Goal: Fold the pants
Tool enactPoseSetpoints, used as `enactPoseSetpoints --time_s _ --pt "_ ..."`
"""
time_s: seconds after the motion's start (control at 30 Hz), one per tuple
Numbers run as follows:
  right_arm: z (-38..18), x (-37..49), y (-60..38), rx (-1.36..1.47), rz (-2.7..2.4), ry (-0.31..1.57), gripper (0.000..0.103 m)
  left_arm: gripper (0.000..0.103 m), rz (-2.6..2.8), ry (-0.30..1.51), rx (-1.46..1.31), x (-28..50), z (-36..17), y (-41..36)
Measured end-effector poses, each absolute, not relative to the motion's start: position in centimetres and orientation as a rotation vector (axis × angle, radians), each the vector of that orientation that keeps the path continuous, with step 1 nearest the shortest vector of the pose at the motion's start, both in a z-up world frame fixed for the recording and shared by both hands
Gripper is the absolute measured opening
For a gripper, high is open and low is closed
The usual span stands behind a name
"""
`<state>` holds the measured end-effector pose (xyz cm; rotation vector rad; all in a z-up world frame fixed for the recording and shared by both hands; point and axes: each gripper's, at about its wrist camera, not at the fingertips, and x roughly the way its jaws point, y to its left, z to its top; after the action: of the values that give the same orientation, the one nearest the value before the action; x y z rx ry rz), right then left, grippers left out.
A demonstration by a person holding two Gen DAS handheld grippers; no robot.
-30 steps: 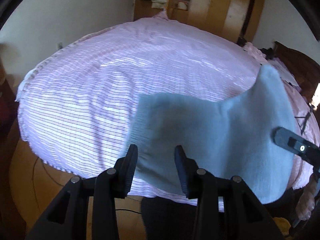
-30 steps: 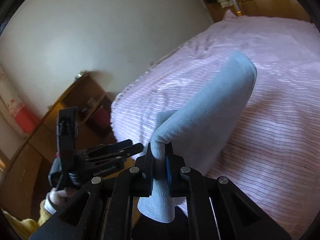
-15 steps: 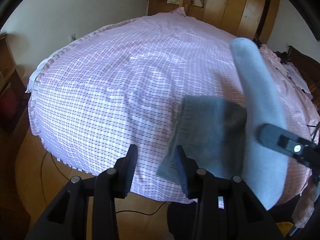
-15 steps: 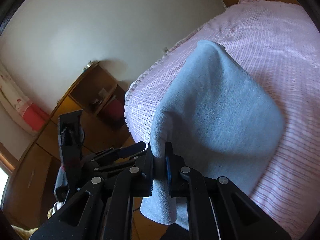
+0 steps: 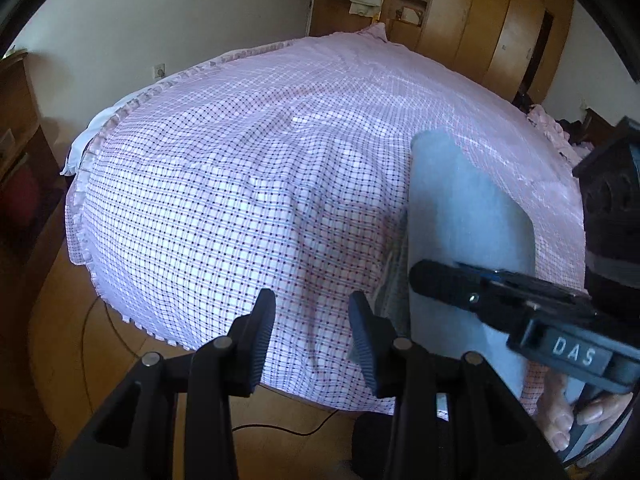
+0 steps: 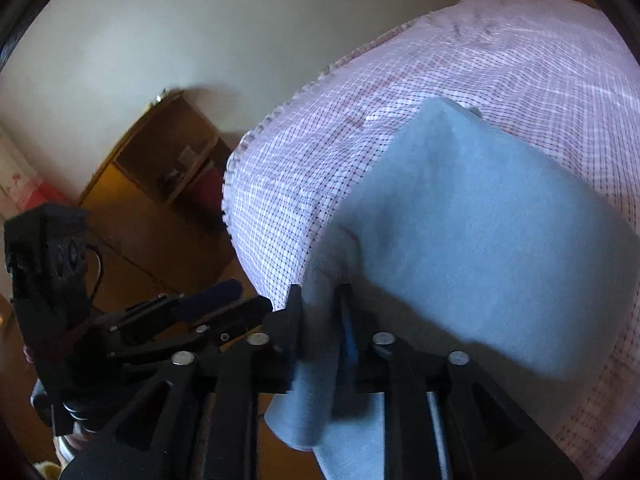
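Note:
Light blue pants [image 5: 472, 216] lie folded over near the front right edge of the pink checked bed [image 5: 240, 180]. In the left wrist view my left gripper [image 5: 312, 332] is open above the bed's front edge, nothing between its fingers, the pants just to its right. My right gripper [image 5: 424, 280] reaches in from the right over the pants. In the right wrist view the pants [image 6: 500, 240] drape over the bed [image 6: 520, 60]. The jaws of my right gripper [image 6: 320, 300] are opening, a fold of the pants still hanging between them. My left gripper [image 6: 248, 296] sits close on the left.
A wooden wardrobe [image 5: 480, 28] stands behind the bed, with clothes hanging by it. A wooden shelf unit [image 6: 172, 160] sits against the wall left of the bed. A cable [image 5: 272, 428] runs over the wood floor. A person's fingers [image 5: 580, 416] hold the right gripper.
The pants swung from spread across the left wrist view to a fold laid down at the right. The right gripper sank toward the bed and its jaws parted. The left gripper drifted left, clear of the cloth.

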<state>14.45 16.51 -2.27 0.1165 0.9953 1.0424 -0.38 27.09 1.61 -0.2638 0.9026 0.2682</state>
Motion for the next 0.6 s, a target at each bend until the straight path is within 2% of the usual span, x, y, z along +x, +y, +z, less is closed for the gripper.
enactPoseSetpoints --time_s 0.13,0.2,0.33,0.4,0.53,0.6 --pt "-0.7 13.7 15.9 0.122 1.082 0.959 0.021 0.040 0.271 0.898 -0.271 -0.4 1.9 27.1" --pt "0.1 13.5 15.1 0.096 1.070 0.959 0.029 0.040 0.270 0.891 -0.275 -0.6 2.2 27.1" --pt "1.3 13.1 12.6 0.050 1.030 0.941 0.034 0.040 0.209 0.859 -0.313 -0.8 3.2 26.7" --pt "1.4 13.0 10.5 0.036 0.980 0.938 0.041 0.040 0.173 0.864 -0.334 -0.6 3.5 26.4" --pt "0.5 12.7 6.9 -0.004 0.886 0.953 0.041 0.040 0.069 0.868 -0.361 0.1 3.6 25.0" --pt "-0.3 12.6 5.6 -0.014 0.841 0.967 0.042 0.046 0.013 0.872 -0.373 0.5 3.4 24.5"
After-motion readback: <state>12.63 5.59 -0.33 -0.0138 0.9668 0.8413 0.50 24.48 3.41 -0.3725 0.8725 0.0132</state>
